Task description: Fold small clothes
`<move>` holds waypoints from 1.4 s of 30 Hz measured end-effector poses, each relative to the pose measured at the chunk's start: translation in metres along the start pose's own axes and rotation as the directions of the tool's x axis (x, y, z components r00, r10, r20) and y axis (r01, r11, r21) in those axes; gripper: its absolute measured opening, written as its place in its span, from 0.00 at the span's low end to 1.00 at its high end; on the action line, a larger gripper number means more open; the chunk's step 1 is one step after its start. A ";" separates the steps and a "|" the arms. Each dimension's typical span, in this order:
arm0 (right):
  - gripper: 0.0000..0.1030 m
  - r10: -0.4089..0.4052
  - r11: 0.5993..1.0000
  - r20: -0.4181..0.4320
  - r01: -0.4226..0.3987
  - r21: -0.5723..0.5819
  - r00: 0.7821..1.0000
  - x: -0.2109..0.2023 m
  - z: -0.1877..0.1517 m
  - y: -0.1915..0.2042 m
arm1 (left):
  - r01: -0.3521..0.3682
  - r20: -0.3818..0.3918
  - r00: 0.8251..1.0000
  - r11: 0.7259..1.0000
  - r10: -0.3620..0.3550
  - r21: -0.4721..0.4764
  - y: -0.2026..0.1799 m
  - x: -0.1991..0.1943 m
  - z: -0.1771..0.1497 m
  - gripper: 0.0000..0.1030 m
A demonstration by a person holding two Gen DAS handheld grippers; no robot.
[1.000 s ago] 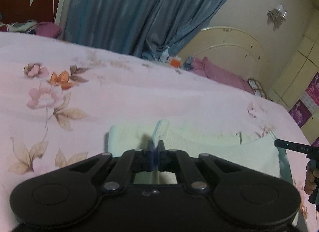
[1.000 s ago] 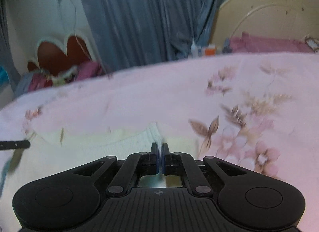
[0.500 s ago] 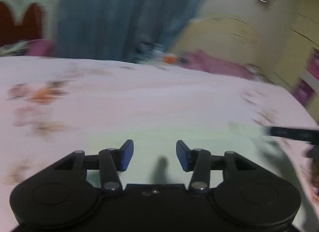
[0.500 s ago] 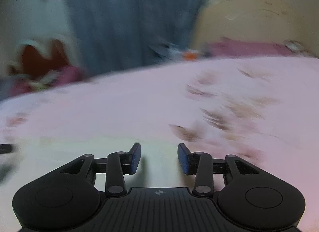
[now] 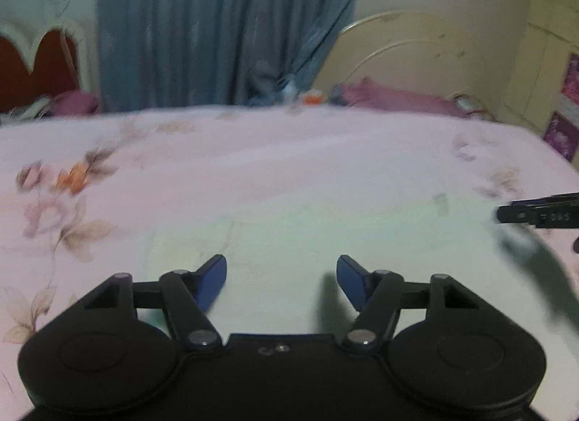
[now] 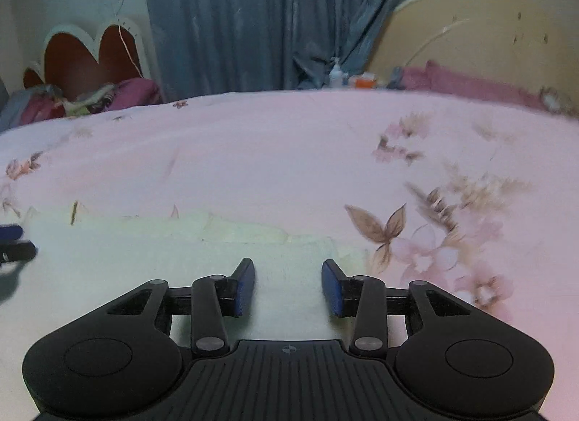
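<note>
Garment [image 5: 325, 233] lies flat on bed [image 5: 253, 160], near edge, spread L to R. Left hand-held gripper [image 5: 281, 281] over garment's left part; right hand-held gripper [image 6: 288, 285] over its right end, w/ bare sheet to R of it. Each gripper's tip shows at the other's view edge: right one [image 5: 535, 213] at R, left one [image 6: 14, 243] at L. Behind bed: curtain [image 6: 275, 16] centre, headboard [image 6: 83, 59] to L w/ bedding pile [image 6: 90, 99] before it, bottle [image 6: 336, 75] below curtain, 2nd headboard [image 6: 481, 30] to R.
</note>
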State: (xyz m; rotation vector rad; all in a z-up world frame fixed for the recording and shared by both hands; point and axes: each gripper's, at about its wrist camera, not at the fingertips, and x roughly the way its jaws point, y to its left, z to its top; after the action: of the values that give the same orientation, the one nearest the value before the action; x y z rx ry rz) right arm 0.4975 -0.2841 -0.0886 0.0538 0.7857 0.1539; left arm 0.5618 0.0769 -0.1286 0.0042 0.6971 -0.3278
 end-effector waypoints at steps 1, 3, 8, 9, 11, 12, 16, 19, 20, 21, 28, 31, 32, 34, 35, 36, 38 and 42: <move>0.39 0.045 0.999 0.021 -0.045 -0.008 0.999 -0.010 0.000 0.005 | 0.034 0.017 0.999 0.999 -0.034 0.003 -0.011 -0.009 0.000 0.65; 0.39 0.125 0.991 0.023 -0.124 -0.040 0.992 -0.026 -0.007 0.027 | 0.092 0.020 0.995 0.995 -0.093 0.034 -0.035 -0.021 -0.006 0.66; 0.39 0.203 0.967 -0.062 -0.210 -0.142 0.977 -0.028 -0.047 0.064 | 0.077 -0.073 0.995 0.993 -0.070 0.089 -0.064 -0.015 -0.037 0.65; 0.39 0.166 0.974 -0.059 -0.173 -0.146 0.984 -0.028 -0.052 0.062 | 0.056 -0.075 0.996 0.995 -0.049 0.085 -0.059 -0.016 -0.043 0.65; 0.39 0.087 0.991 -0.043 -0.091 -0.094 0.995 -0.029 -0.052 0.043 | 0.038 -0.063 0.997 0.999 -0.036 0.025 -0.040 -0.024 -0.046 0.65; 0.39 0.031 0.995 -0.039 -0.034 -0.092 0.999 -0.031 -0.053 0.037 | 0.025 -0.064 0.998 1.000 -0.024 0.011 -0.035 -0.028 -0.046 0.65; 0.39 0.092 0.990 -0.006 -0.093 -0.110 0.996 -0.057 -0.052 0.046 | 0.087 -0.025 0.996 0.996 -0.087 -0.018 -0.043 -0.046 -0.041 0.65; 0.39 0.183 0.969 -0.004 -0.181 -0.166 0.983 -0.065 -0.058 0.078 | 0.101 -0.063 0.993 0.995 -0.101 0.000 -0.061 -0.037 -0.043 0.65; 0.39 0.165 0.967 -0.035 -0.169 -0.192 0.986 -0.060 -0.063 0.087 | 0.076 -0.094 0.993 0.997 -0.073 0.023 -0.066 -0.031 -0.048 0.65; 0.39 0.129 0.969 -0.065 -0.139 -0.203 0.990 -0.053 -0.067 0.091 | 0.059 -0.098 0.994 0.997 -0.053 0.058 -0.070 -0.029 -0.052 0.65; 0.39 0.168 0.973 -0.062 -0.176 -0.148 0.984 -0.078 -0.077 0.089 | 0.031 -0.083 0.996 0.995 -0.023 0.099 -0.076 -0.046 -0.067 0.67; 0.39 0.093 0.976 -0.127 -0.116 -0.186 0.988 -0.077 -0.095 0.090 | 0.019 -0.100 0.995 0.998 -0.014 0.056 -0.073 -0.055 -0.076 0.62; 0.39 0.088 0.980 -0.124 -0.108 -0.164 0.988 -0.085 -0.095 0.085 | 0.019 -0.087 0.996 0.999 -0.016 0.034 -0.072 -0.065 -0.078 0.62; 0.39 0.133 0.985 -0.083 -0.141 -0.101 0.988 -0.107 -0.094 0.081 | 0.031 -0.083 0.996 0.999 -0.032 -0.016 -0.074 -0.079 -0.083 0.61; 0.39 0.172 0.981 -0.067 -0.177 -0.083 0.983 -0.115 -0.094 0.082 | 0.036 -0.085 0.996 0.999 -0.038 -0.024 -0.080 -0.083 -0.084 0.60; 0.39 0.193 0.976 -0.065 -0.199 -0.089 0.979 -0.121 -0.097 0.088 | 0.028 -0.085 0.996 0.999 -0.029 -0.020 -0.088 -0.084 -0.087 0.60; 0.24 0.207 0.966 -0.067 -0.215 -0.145 0.976 -0.124 -0.104 0.103 | 0.035 -0.103 0.994 0.999 -0.038 -0.029 -0.099 -0.083 -0.093 0.55; 0.10 0.233 0.959 -0.122 -0.249 -0.135 0.965 -0.118 -0.126 0.117 | 0.008 -0.109 0.994 1.000 -0.010 -0.021 -0.110 -0.088 -0.110 0.51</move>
State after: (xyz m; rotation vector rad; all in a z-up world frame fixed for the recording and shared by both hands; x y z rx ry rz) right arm 0.3126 -0.1887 -0.0823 -0.0007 0.8692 0.4504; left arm 0.3966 0.0107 -0.1457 -0.0004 0.8085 -0.3313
